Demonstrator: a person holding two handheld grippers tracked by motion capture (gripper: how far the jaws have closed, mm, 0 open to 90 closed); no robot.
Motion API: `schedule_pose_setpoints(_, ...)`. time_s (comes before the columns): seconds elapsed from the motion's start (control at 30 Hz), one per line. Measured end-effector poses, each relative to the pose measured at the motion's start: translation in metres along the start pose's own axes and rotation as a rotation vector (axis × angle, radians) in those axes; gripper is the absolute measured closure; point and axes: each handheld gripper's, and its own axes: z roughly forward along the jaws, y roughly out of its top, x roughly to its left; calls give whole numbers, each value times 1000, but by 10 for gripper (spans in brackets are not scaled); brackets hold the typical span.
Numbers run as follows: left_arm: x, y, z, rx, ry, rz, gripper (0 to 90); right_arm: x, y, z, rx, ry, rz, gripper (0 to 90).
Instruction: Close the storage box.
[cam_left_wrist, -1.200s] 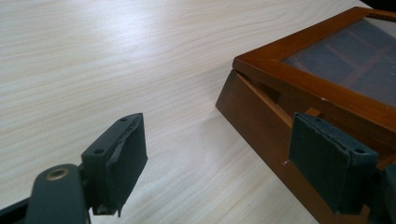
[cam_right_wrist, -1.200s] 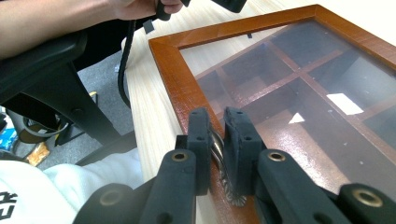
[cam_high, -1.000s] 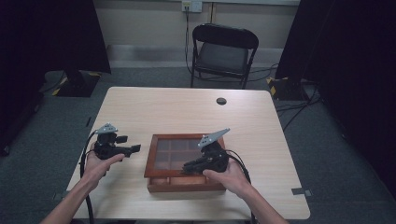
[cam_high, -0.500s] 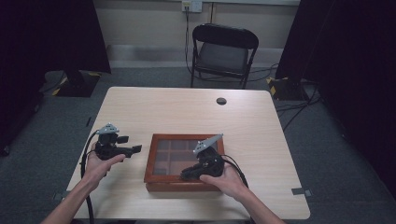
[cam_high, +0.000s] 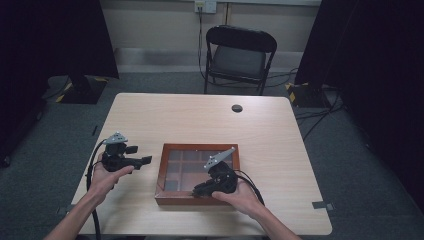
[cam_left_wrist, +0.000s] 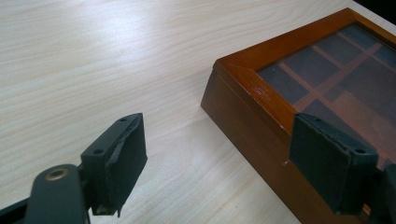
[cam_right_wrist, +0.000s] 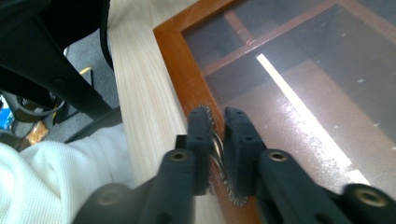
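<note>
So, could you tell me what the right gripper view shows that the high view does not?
Right gripper view: a small metal ring between the jaws of the right gripper, which have just been opening; whether the pads press it I cannot tell. Also a white sleeve. High view: the left gripper, open, beside the wooden box, and a chair behind the table. Both: the wooden box with its glass lid on the table.

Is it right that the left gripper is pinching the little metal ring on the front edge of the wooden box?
Not quite. It is the right gripper that has the metal ring between its pads, at the front edge of the box; the right gripper view shows it. The left gripper is open beside the box, holding nothing.
</note>
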Motion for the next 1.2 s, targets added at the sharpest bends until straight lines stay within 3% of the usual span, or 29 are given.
schedule_pose_setpoints(0.03, 0, 0, 0, 0, 0, 0, 189, 0, 0, 0, 0, 0, 0, 724)
schedule_pose_setpoints(0.17, 1, -1, 0, 0, 4, -12, 188, -7, 2, -20, -79, -58, 24, 550)
schedule_pose_setpoints(0.27, 3, -2, 2, 13, 10, -11, 187, -16, 0, -39, -133, -135, 72, 416)
schedule_pose_setpoints(0.4, 2, -3, 4, 27, 0, -9, 180, -33, -10, -66, -203, -251, 131, 311)
schedule_pose_setpoints(0.5, 2, -3, 5, 38, 12, -7, 173, -46, -22, -85, -224, -334, 195, 245)
schedule_pose_setpoints(0.57, 3, -3, 6, 48, 18, -10, 173, -54, -32, -95, -215, -354, 271, 217)
schedule_pose_setpoints(0.7, 6, -6, 8, 63, 48, -32, 172, -64, -50, -108, -213, -429, 316, 147)
schedule_pose_setpoints(0.8, 10, -8, 10, 102, 79, -53, 177, -73, -66, -114, -212, -478, 351, 144)
schedule_pose_setpoints(0.93, 12, -10, 11, 116, 95, -28, 176, -89, -90, -116, -191, -552, 422, 148)
schedule_pose_setpoints(1.0, 11, -13, 13, 135, 114, -20, 179, -98, -101, -113, -152, -590, 491, 150)
schedule_pose_setpoints(1.03, 11, -13, 13, 135, 114, -20, 178, -98, -101, -113, -152, -590, 491, 150)
schedule_pose_setpoints(1.07, 11, -14, 13, 138, 108, -17, 178, -103, -109, -110, -120, -631, 515, 150)
schedule_pose_setpoints(1.2, 14, -18, 16, 148, 127, -21, 166, -109, -119, -106, -101, -769, 556, 150)
